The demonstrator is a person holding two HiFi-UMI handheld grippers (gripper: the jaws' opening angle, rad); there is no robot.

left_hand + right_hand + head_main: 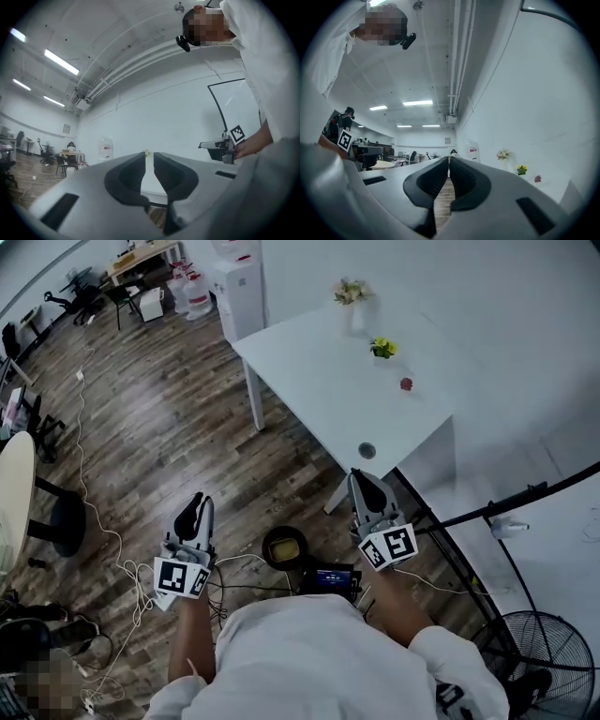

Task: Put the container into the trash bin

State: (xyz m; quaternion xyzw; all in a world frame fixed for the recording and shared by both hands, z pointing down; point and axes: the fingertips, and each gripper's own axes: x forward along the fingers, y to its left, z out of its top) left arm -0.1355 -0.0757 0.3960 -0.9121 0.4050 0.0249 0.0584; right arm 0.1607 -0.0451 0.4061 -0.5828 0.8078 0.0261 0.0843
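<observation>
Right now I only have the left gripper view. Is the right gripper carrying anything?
Observer: No. The right gripper view shows the right gripper shut, with nothing between its jaws.
Operator: What's on the table ahead?
Observer: The head view shows a vase of flowers, a small yellow-flowered plant and a small red object on the white table.
Operator: Anything on the floor?
Observer: A round dark vessel with a yellowish inside sits on the wood floor short of the table, beside a small device with a lit screen. I can't tell whether it's the bin or the container.
</observation>
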